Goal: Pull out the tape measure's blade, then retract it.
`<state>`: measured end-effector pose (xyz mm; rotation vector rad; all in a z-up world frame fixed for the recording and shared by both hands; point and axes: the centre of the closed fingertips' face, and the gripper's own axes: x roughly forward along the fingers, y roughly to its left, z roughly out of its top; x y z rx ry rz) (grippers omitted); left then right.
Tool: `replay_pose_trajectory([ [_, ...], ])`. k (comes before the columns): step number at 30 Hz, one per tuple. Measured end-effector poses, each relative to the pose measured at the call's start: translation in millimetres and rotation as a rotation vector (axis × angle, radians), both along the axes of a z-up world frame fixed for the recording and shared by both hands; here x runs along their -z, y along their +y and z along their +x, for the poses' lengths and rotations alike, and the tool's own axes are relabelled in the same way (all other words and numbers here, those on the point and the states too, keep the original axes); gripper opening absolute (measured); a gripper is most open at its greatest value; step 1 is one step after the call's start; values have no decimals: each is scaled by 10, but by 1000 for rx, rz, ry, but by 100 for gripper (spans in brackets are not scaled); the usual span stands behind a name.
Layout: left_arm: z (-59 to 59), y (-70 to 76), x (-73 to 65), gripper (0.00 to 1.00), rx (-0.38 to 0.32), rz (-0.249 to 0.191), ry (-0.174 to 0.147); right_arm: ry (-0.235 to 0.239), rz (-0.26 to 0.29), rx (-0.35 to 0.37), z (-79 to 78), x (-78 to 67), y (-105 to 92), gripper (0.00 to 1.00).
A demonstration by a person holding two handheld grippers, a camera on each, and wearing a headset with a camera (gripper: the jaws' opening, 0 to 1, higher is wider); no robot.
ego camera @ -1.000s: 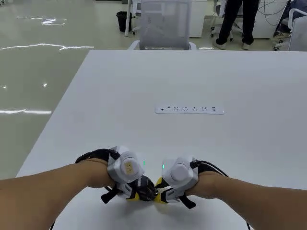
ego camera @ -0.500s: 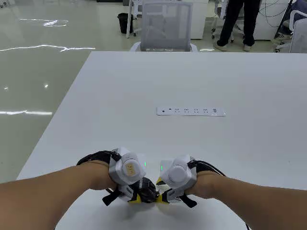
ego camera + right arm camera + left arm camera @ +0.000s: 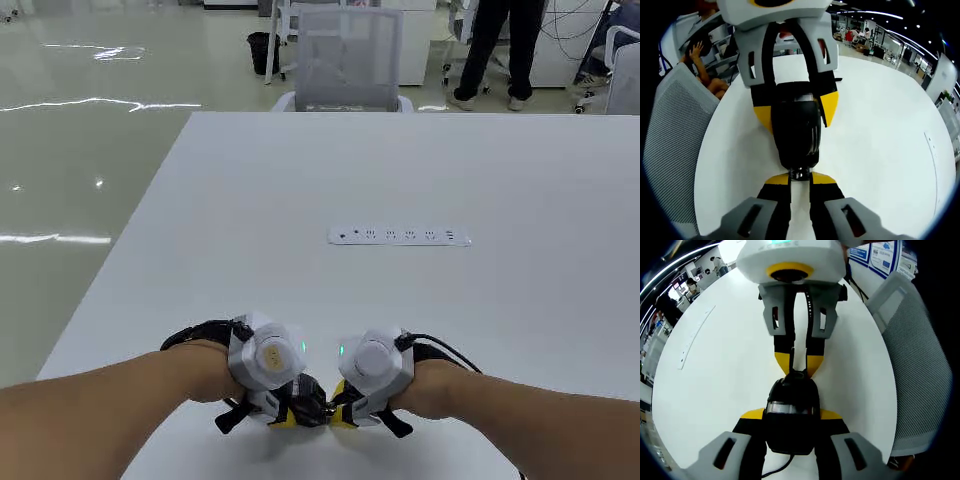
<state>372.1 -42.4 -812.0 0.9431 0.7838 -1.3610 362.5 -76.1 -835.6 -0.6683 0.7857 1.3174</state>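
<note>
The left claw (image 3: 792,415) is clenched around the black tape measure (image 3: 792,397), keeping its case steady low over the near edge of the white surface (image 3: 725,365). The right claw (image 3: 800,180) meets it nose to nose, pinched on what seems to be the blade tip (image 3: 799,173). One anchors the case so the other can draw the blade straight out; no gap is opened yet

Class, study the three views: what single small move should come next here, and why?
Probably draw the right tongs away: they pinch the blade tip, the left tongs clamp the tape measure case, and hardly any blade is out.
</note>
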Motion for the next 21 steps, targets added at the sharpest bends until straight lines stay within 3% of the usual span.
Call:
replay_pose_trajectory([
  [21, 13, -10, 18, 32, -10, 1, 6, 15, -26, 5, -15, -4, -127, 12],
])
